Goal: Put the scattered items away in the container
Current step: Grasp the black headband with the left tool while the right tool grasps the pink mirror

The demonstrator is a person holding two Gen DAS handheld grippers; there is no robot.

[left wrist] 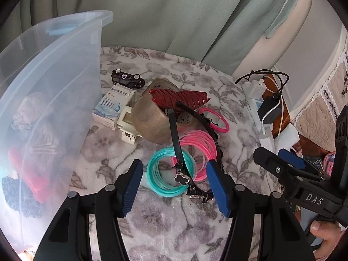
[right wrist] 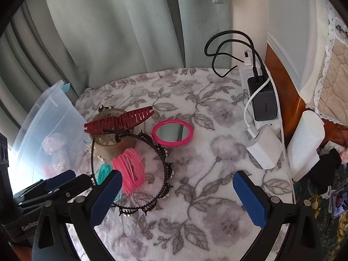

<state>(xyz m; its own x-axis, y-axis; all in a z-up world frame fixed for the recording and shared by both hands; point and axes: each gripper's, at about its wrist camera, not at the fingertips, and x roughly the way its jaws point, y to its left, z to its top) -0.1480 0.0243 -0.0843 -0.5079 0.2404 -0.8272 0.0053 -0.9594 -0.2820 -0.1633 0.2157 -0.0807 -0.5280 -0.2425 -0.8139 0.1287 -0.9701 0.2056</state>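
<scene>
My left gripper [left wrist: 174,184] is open, its blue pads either side of a teal coil of rings [left wrist: 167,174] and the near end of a black headband [left wrist: 195,126]. A pink coil [left wrist: 199,146], a pink mirror [left wrist: 215,119], a dark red hair claw [left wrist: 178,97] on a tape roll [left wrist: 150,119], a medicine box [left wrist: 111,106] and a toy car [left wrist: 127,79] lie beyond. The clear plastic bin [left wrist: 54,87] stands at left with items inside. My right gripper [right wrist: 176,195] is open and empty over the floral cloth, right of the headband [right wrist: 161,161] and pink coil [right wrist: 130,169].
A power strip with chargers and cables [right wrist: 261,100] lies along the table's right edge beside a wooden bed frame [right wrist: 280,87]. Green curtains [right wrist: 130,32] hang behind. A white plastic part [left wrist: 126,124] sits by the tape roll.
</scene>
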